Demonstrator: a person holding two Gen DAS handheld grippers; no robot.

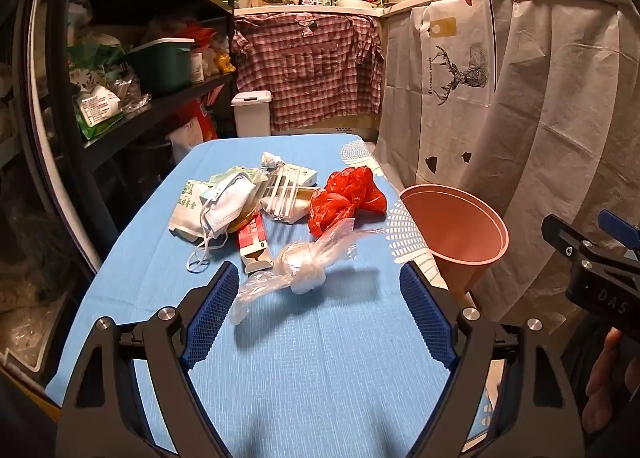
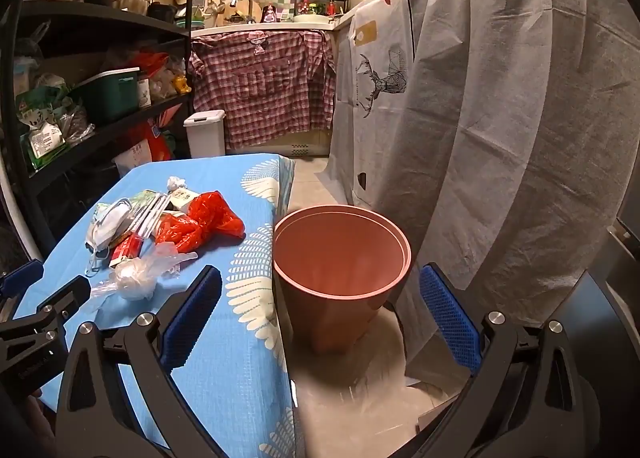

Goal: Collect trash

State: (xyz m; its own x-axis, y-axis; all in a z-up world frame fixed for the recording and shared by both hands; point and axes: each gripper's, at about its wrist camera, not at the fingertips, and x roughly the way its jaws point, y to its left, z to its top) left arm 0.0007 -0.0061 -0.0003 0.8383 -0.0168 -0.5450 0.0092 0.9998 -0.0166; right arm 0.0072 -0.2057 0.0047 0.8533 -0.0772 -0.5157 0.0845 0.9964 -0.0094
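Note:
A pile of trash lies on the blue tablecloth (image 1: 320,358): a clear plastic bag (image 1: 296,266), a red plastic bag (image 1: 348,198), a white face mask (image 1: 228,206), a red-and-white carton (image 1: 252,242) and clear wrappers (image 1: 284,194). My left gripper (image 1: 316,278) is open, its jaws wide on either side of the clear bag (image 2: 132,278), not touching it. A pink bin (image 2: 340,270) stands on the floor right of the table; it also shows in the left wrist view (image 1: 456,234). My right gripper (image 2: 320,286) is open and empty, above and in front of the bin.
Dark shelves (image 1: 132,58) full of goods stand left of the table. A grey cloth (image 2: 500,138) hangs over the counter close behind the bin. A white lidded bin (image 1: 252,114) and a plaid cloth (image 1: 312,66) are at the far end.

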